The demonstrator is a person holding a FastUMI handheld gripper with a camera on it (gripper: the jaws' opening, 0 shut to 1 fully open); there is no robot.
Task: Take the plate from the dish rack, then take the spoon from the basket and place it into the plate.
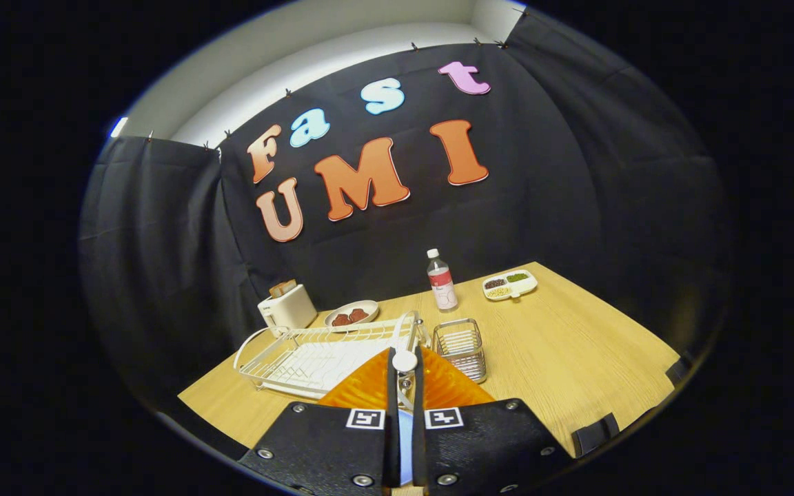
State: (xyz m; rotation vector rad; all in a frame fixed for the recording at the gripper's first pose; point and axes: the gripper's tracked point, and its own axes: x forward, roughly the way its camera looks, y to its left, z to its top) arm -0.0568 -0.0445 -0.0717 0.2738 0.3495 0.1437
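My gripper [404, 368] is shut on the spoon [404, 359], whose pale rounded end sticks out just past the fingertips, with a blue part showing lower down between the fingers. Right beneath the fingers lies the orange ribbed plate [362, 389] on the wooden table [576, 351], spreading out to both sides of them. The white wire dish rack [314, 355] stands just beyond the plate to the left and holds no dishes. The small metal mesh basket [460, 348] stands beyond the plate to the right.
Behind the rack are a white toaster [287, 308] and a shallow dish of red food [351, 315]. A clear bottle with a red label [442, 280] stands behind the basket. A divided tray of small foods [509, 284] sits at the far right. Bare tabletop stretches right of the basket.
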